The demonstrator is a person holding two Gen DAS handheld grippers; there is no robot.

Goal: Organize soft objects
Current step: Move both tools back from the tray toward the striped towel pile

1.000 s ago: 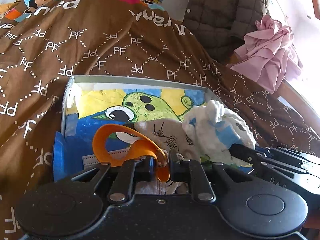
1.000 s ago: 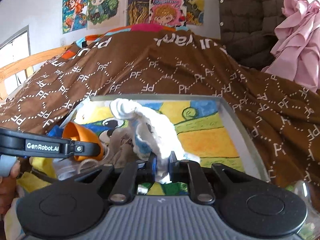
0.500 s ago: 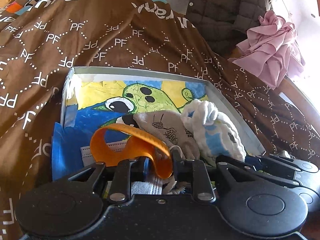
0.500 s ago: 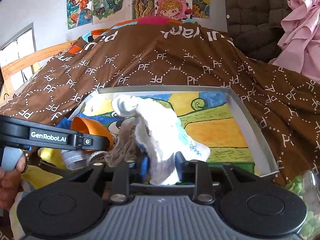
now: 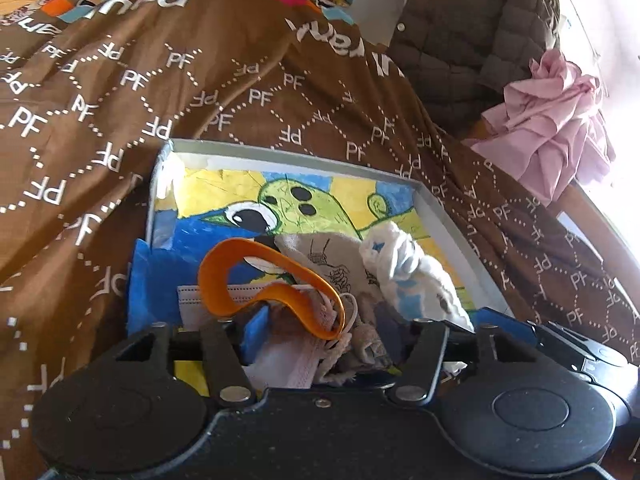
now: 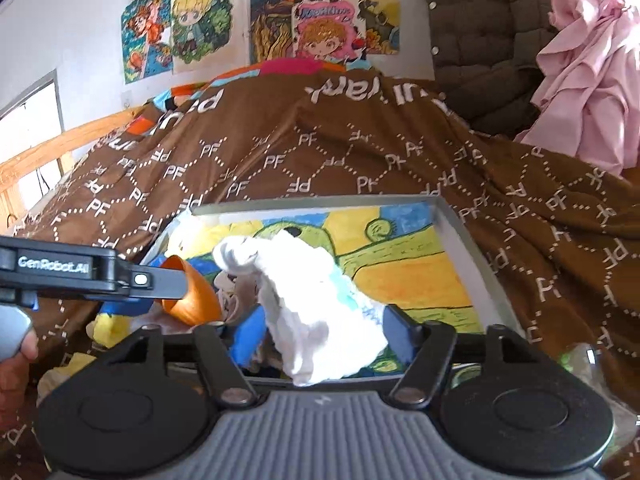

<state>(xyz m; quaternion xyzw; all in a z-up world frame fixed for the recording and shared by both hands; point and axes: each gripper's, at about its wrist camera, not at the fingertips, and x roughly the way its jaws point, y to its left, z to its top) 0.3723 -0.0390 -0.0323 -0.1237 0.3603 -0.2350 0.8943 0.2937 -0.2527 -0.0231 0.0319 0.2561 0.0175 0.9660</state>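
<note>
A shallow grey tray (image 5: 452,236) with a painted bottom lies on the brown bedspread. In its near end sit an orange band (image 5: 272,280), a grey printed pouch (image 5: 332,264), a white face mask (image 5: 192,304) and a white-and-blue cloth (image 5: 408,272). My left gripper (image 5: 328,332) is opening; the orange band rests loose between its fingers, with no pad pressing on it. My right gripper (image 6: 324,332) is also opening, and the white cloth (image 6: 320,320) slumps between its blue pads (image 6: 248,336), unpinched. The orange band (image 6: 192,296) shows again in the right wrist view, beside the left gripper's finger.
The brown bedspread (image 6: 360,152) rises behind the tray. A pink garment (image 6: 588,80) and a dark quilted jacket (image 6: 480,40) hang at the back right. Posters cover the wall. A wooden bed rail (image 6: 60,148) runs at left. A person's hand (image 6: 16,356) holds the left gripper.
Both grippers went from pinched to spread wide. The left let go of the orange band; the right let go of the white cloth, which sagged down into the tray.
</note>
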